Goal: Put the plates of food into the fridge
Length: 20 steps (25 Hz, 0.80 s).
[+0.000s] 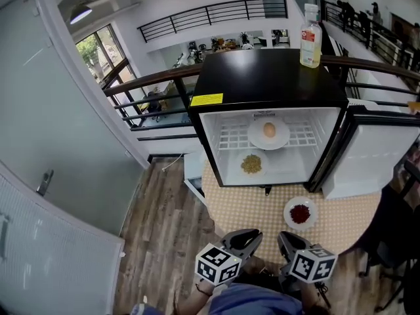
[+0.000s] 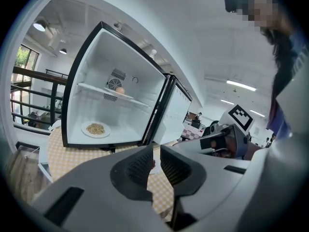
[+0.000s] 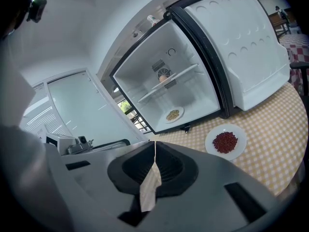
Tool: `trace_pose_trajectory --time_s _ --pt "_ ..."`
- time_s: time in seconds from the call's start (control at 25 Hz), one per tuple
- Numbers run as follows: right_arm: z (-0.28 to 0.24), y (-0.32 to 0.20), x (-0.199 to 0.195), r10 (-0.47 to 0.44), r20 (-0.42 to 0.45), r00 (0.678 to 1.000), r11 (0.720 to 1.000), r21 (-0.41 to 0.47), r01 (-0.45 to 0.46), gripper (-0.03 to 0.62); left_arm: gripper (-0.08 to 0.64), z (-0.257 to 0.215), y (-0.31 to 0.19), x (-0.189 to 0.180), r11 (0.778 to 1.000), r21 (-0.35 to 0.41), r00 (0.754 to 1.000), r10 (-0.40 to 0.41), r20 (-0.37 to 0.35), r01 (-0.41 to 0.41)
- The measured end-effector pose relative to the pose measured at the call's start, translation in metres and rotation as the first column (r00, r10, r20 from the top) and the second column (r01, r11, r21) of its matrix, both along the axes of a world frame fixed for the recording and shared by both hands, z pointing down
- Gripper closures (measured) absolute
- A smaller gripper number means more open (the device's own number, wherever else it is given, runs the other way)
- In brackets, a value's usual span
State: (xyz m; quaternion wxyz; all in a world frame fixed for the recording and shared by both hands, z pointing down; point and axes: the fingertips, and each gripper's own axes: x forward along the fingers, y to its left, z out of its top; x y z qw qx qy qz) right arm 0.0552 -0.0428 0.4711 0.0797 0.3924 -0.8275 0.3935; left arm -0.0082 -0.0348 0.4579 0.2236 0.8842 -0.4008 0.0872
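Left claw (image 2: 156,151) hangs near the bench's (image 1: 249,210) front edge with its jaws a narrow slit apart and nothing between them, while the right claw (image 3: 154,144) beside it has its jaws pressed together, empty. One plate of red food (image 1: 300,213) sits on the bench just in front of the open fridge (image 1: 269,77). Inside, a plate with a round tan piece (image 1: 269,131) rests on the wire shelf and a plate of yellowish food (image 1: 251,164) lies on the fridge floor.

A round checked table (image 1: 341,225) is standing on plank floor (image 1: 157,222). Beyond the table a dark railing (image 1: 151,79) is running, with what seems a window (image 1: 98,51) glowing behind.
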Motion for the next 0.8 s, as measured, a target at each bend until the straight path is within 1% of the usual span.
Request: trace_pose_trajectory --time_s 0.2,0.36,0.44,0.56,0.68,0.8 --pt "0.002 0.008 -0.006 -0.016 0.001 1.000 1.000 -0.010 0.016 0.572 0.508 0.003 0.009 -0.007 1.000 -0.008 1.000 -0.020 0.014 0.021" --pt "0.005 0.012 -0.002 -0.013 -0.013 1.000 1.000 -0.019 0.013 0.572 0.517 0.006 0.014 -0.005 1.000 -0.022 0.999 -0.020 0.024 0.021" --pt "0.007 0.013 0.001 -0.011 -0.015 1.000 1.000 -0.026 0.011 0.572 0.517 0.003 0.015 -0.005 1.000 -0.012 1.000 -0.026 0.016 0.027" --pt "0.008 0.010 0.005 0.002 -0.009 1.000 1.000 -0.027 -0.003 0.572 0.517 -0.002 0.011 -0.007 0.999 -0.005 0.999 -0.045 -0.023 0.045" --pt "0.011 0.004 0.013 0.019 -0.008 1.000 0.999 -0.027 -0.019 0.572 0.515 0.002 0.004 -0.004 0.999 -0.023 0.998 -0.037 -0.042 0.036" --pt "0.016 -0.005 0.021 0.045 -0.009 0.999 0.999 -0.028 -0.045 0.572 0.515 0.010 -0.003 0.004 1.000 -0.028 1.000 -0.007 -0.024 0.006"
